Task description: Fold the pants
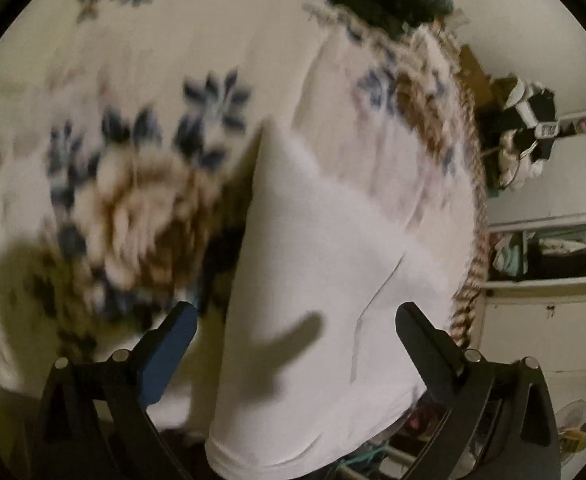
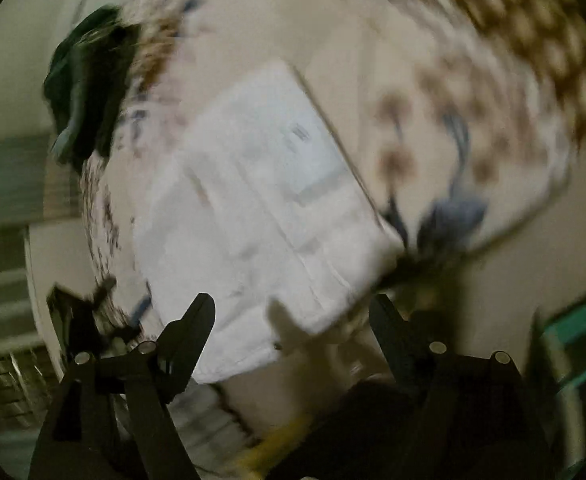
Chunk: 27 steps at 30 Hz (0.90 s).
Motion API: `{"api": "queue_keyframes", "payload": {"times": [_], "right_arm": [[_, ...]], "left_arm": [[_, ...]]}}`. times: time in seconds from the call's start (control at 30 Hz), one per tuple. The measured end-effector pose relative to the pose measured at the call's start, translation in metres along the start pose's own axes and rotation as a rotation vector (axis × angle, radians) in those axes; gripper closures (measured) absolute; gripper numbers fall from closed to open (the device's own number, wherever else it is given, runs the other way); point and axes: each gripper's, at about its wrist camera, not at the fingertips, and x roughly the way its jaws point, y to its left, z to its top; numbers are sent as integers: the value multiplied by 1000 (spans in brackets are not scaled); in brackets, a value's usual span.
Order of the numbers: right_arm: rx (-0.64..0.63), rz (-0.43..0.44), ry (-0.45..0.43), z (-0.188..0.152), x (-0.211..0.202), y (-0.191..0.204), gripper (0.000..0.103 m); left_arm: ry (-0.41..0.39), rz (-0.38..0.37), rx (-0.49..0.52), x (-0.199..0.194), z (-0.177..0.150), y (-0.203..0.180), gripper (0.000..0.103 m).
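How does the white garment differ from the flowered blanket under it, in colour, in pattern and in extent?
The white pants are plain, without any print; the flowered blanket is cream with blue and brown flowers. The pants cover only a small patch, while the blanket spreads far beyond them. The pants show folded edges and a pointed corner; the blanket lies spread out. Both are soft cloth, one lying on the other.

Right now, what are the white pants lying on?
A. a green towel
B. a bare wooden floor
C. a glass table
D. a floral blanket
D: the pants lie on a cream blanket printed with blue and brown flowers, seen around them in both views.
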Motion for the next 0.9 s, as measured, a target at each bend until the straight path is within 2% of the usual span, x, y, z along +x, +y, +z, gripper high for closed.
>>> {"api": "queue_keyframes", "payload": {"times": [0.07, 0.13, 0.17, 0.2, 0.23, 0.3, 0.37, 0.4, 0.43, 0.47, 0.5, 0.53, 0.63, 0.73, 0.77, 0.8, 0.83, 0.9], "right_arm": [[126, 60, -32, -1, 13, -21, 22], [206, 108, -100, -3, 19, -35, 65], [242, 79, -128, -7, 19, -38, 81], [254, 62, -156, -13, 12, -39, 86], [246, 54, -180, -19, 3, -36, 87], [108, -18, -215, -25, -18, -23, 87], [45, -11, -163, -26, -17, -31, 84], [65, 17, -125, -26, -11, -39, 82], [94, 46, -97, -25, -5, -44, 75], [125, 92, -67, -25, 2, -51, 62], [131, 146, -51, -27, 9, -53, 43], [128, 156, -47, -26, 13, -51, 37], [99, 215, -51, -28, 39, -42, 36], [82, 252, -117, -33, 49, -31, 34], [67, 376, -157, -37, 46, -27, 37], [56, 456, -170, -41, 44, -23, 37], [30, 451, -173, -45, 38, -25, 37], [-51, 286, -153, -45, 46, -16, 37]], "left_arm": [[39, 15, 1, 13, -10, 3, 1], [50, 27, 8, 22, -15, 3, 1], [52, 29, 17, 25, -16, 1, 1], [55, 36, 27, 27, -17, 1, 1], [64, 44, 33, 28, -18, 2, 1], [86, 33, 38, 33, -17, 2, 1], [98, 23, 53, 35, -18, 2, 1], [102, 22, 59, 37, -17, 0, 1], [106, 31, 69, 40, -16, 0, 1], [107, 28, 70, 39, -16, 3, 1], [104, 14, 68, 40, -15, 3, 1], [101, 9, 65, 42, -16, 2, 1], [100, -17, 54, 46, -13, 3, 1], [108, -10, 68, 51, -11, -2, 1], [114, -5, 75, 51, -10, -5, 1], [117, -10, 80, 51, -9, -6, 1], [118, -19, 85, 50, -10, -6, 1], [122, -22, 94, 52, -10, -7, 1]]}}
